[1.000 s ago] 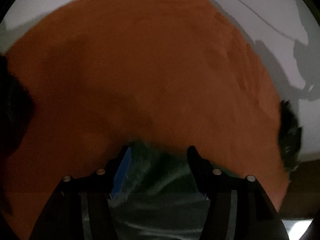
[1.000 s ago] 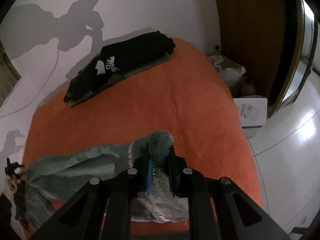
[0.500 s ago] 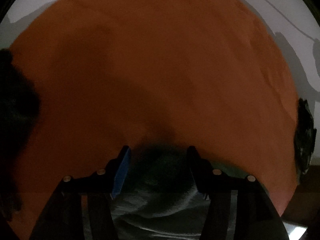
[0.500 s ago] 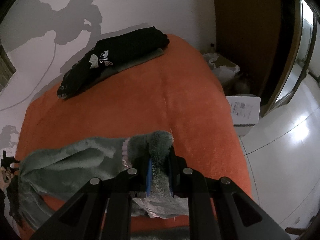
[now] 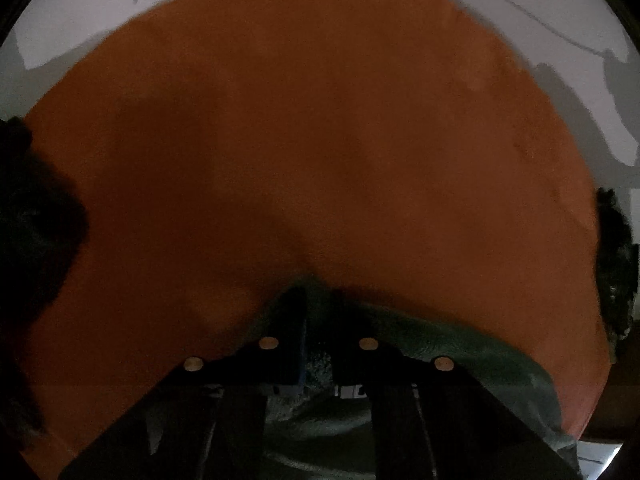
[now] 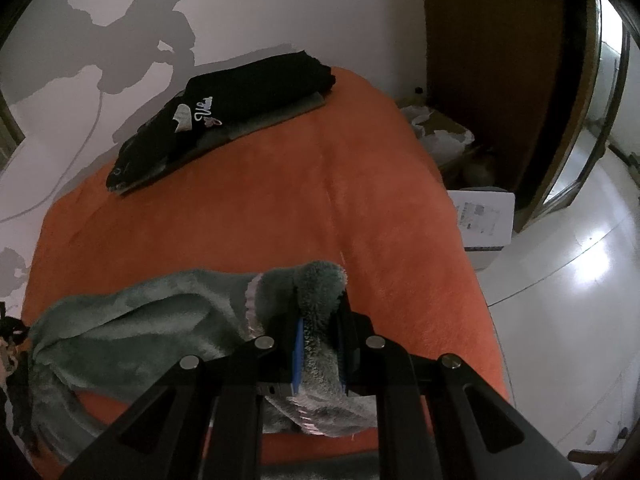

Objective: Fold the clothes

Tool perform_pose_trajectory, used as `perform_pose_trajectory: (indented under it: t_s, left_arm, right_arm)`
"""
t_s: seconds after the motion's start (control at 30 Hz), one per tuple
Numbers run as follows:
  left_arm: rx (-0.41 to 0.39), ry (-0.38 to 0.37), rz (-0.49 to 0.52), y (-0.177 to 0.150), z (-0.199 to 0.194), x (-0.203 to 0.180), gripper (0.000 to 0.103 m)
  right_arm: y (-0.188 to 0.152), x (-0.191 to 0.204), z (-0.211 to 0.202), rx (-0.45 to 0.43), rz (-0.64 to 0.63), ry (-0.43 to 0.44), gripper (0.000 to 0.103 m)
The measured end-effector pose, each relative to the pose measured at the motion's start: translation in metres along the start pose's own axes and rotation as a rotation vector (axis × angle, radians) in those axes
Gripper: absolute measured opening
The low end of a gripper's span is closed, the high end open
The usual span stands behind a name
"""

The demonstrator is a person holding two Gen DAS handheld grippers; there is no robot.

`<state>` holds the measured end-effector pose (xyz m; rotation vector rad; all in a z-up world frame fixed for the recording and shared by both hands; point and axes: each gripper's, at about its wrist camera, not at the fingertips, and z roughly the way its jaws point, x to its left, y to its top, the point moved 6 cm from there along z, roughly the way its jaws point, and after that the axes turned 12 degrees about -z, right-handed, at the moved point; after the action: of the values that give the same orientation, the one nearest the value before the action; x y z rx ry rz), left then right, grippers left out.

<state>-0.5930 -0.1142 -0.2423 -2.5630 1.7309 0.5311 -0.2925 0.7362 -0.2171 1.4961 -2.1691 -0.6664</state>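
Observation:
A fuzzy grey-green garment (image 6: 140, 320) lies bunched near the front edge of an orange blanket (image 6: 280, 200) on a bed. My right gripper (image 6: 320, 302) is shut on a rolled edge of it, which sticks up between the fingers. In the dim left wrist view, my left gripper (image 5: 319, 300) points steeply down. Its jaws are closing on another fold of the green garment (image 5: 460, 344), and fabric fills the narrow gap between them. The orange blanket (image 5: 320, 140) spreads beyond.
A folded black top with white lettering (image 6: 248, 96) lies on a grey piece at the blanket's far edge by the wall. Right of the bed are a white box (image 6: 486, 220), a wooden door (image 6: 500, 60) and glossy floor. Dark cloth (image 5: 616, 260) shows at the left wrist view's right side.
The left gripper's jaws went from wide apart to nearly together on a fold of the green garment, and it shifted over the blanket. The right gripper kept its hold and place.

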Motion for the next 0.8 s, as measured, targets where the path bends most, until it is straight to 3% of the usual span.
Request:
perform_pose_trajectory:
  t_s: [0.2, 0.37, 0.47, 0.6, 0.7, 0.8]
  left_arm:
    - [-0.021, -0.226, -0.034, -0.026, -0.075, 0.027, 0.009]
    - [-0.040, -0.421, -0.009, -0.066, -0.140, 0.077, 0.009]
    - [-0.043, -0.488, 0.007, -0.086, -0.130, 0.079, 0.009]
    - [-0.007, -0.551, -0.075, -0.112, -0.104, 0.177, 0.009]
    - [0.065, -0.559, -0.157, -0.138, -0.069, 0.232, 0.009]
    - [0.150, -0.493, -0.196, -0.165, -0.022, 0.264, 0.011]
  right_arm:
    - [0.005, -0.008, -0.027, -0.071, 0.039, 0.007, 0.012]
    - [-0.007, -0.014, -0.084, -0.173, 0.005, -0.026, 0.012]
    - [-0.041, -0.021, -0.122, -0.235, -0.038, -0.046, 0.012]
    - [-0.121, -0.051, -0.159, -0.289, 0.022, -0.013, 0.012]
    - [-0.182, -0.081, -0.153, -0.247, 0.092, 0.026, 0.012]
    - [-0.226, -0.093, -0.130, -0.146, 0.127, 0.076, 0.014]
